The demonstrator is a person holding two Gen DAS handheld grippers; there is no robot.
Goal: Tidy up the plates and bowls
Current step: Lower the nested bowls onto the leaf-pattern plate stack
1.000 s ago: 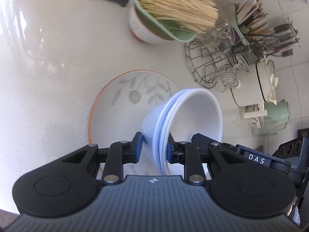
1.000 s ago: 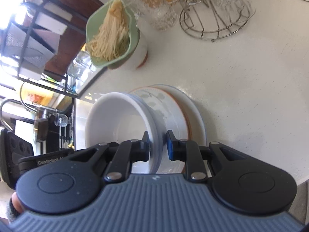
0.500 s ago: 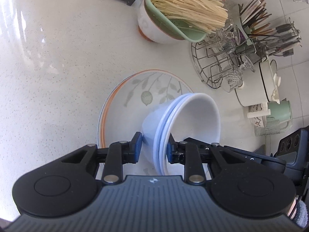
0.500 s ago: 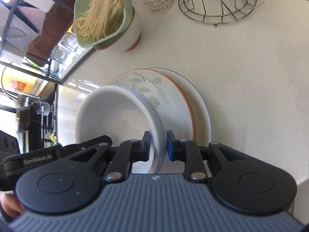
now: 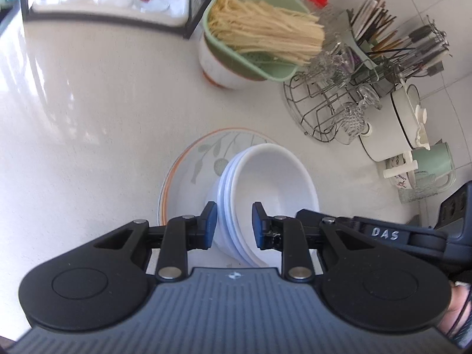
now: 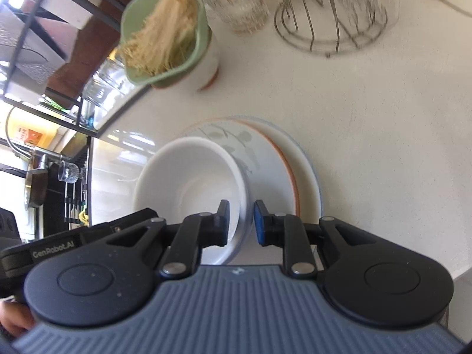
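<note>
While our left gripper (image 5: pixel 232 221) straddles one side of the rim of the nested stack of white round bowls (image 5: pixel 267 183), its blue-padded fingers (image 5: pixel 210 218) show a slight gap against the rim, so we cannot tell whether they grip or only bracket it. On the far side of that stack, our right gripper (image 6: pixel 240 221) has one finger inside the top bowl and one outside; here too a sliver of space shows beside the rim, and we cannot say if the hold is firm. Those bowls sit on the round leaf-patterned plate with an orange edge (image 5: pixel 203 153), which lies on the pale speckled countertop (image 5: pixel 88 118). Beyond the bowls stands a green strainer full of dry noodles (image 5: pixel 259 32), resting in a white bowl. Right of that from the left wrist view is a round wire rack holding clear glasses (image 5: pixel 330 109).
</note>
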